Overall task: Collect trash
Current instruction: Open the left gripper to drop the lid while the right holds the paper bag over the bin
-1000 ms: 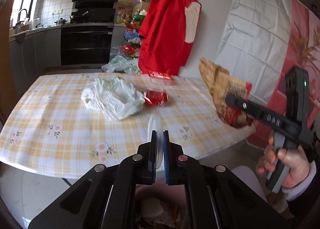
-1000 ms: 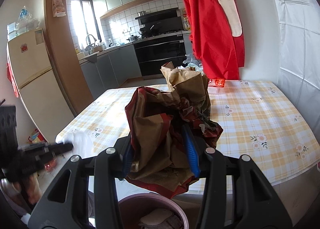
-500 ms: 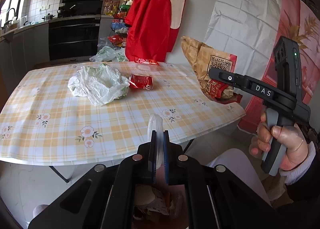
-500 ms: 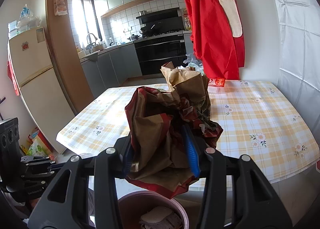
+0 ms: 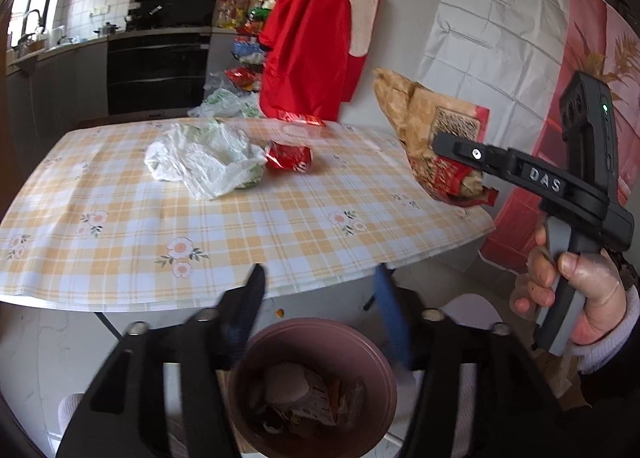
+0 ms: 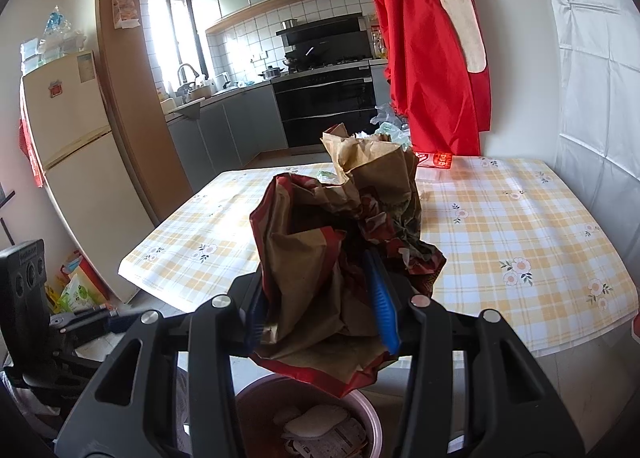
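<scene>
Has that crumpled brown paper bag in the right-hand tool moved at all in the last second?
No. In the right wrist view the brown paper bag sits at the same spot against the checked table, above the bin.

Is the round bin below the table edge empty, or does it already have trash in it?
Partly filled. The bin holds crumpled paper and wrappers at its bottom, well below the rim; the right wrist view shows the same.
</scene>
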